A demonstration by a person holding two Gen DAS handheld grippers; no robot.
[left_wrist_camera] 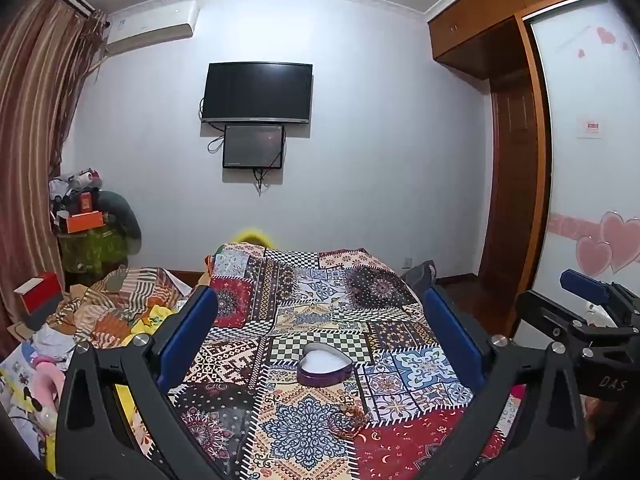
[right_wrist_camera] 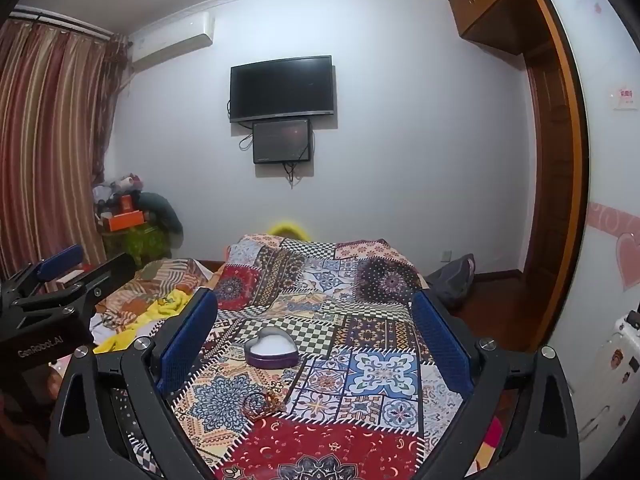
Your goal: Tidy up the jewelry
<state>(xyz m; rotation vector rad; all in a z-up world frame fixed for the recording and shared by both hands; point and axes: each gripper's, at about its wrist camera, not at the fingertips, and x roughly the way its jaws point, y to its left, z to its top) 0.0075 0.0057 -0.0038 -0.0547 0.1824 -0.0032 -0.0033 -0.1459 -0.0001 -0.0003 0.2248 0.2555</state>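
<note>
A purple heart-shaped box with a white inside stands open on the patchwork cloth; it also shows in the right wrist view. A small heap of thin bracelets lies on the cloth nearer to me than the box, and shows in the right wrist view. My left gripper is open and empty, held above the cloth with the box between its fingers in view. My right gripper is open and empty, to the right of the left one.
The patchwork cloth covers a narrow table reaching toward the far wall. A bed with crumpled clothes lies to the left. A wardrobe stands at the right. The right gripper's body shows at the left wrist view's right edge.
</note>
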